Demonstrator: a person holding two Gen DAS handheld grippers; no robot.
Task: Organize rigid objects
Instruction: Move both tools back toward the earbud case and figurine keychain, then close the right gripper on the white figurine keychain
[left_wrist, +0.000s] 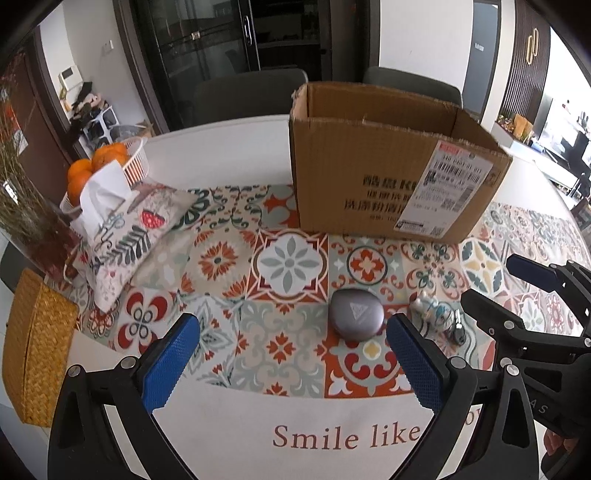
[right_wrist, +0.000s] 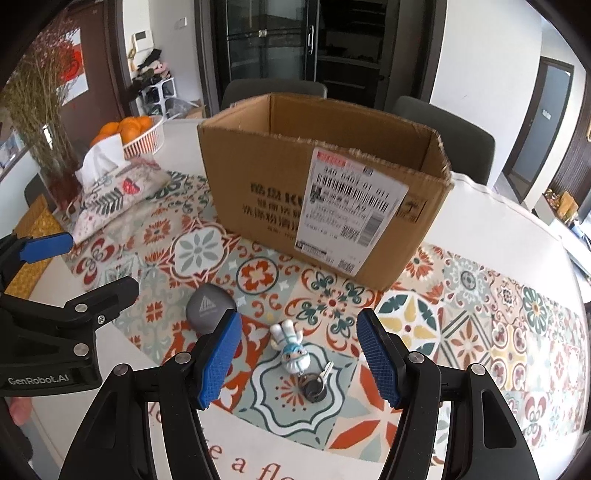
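An open cardboard box (left_wrist: 388, 177) (right_wrist: 325, 192) stands on the patterned tablecloth beyond both grippers. A grey pebble-shaped case (left_wrist: 352, 314) (right_wrist: 210, 306) lies on the cloth, just inside my left gripper's right finger. A small white-and-blue figurine keychain (right_wrist: 291, 349) (left_wrist: 432, 314) with keys (right_wrist: 316, 384) lies between my right gripper's fingers. My left gripper (left_wrist: 291, 347) is open and empty. My right gripper (right_wrist: 297, 350) is open, straddling the figurine above the cloth.
A fabric tissue holder (left_wrist: 122, 229) (right_wrist: 110, 192) lies at the left. A white basket of oranges (left_wrist: 110, 162) (right_wrist: 136, 133), a vase of dried stems (right_wrist: 48, 122) and a woven yellow basket (left_wrist: 33, 350) stand at the left. Chairs (right_wrist: 443, 125) stand behind the table.
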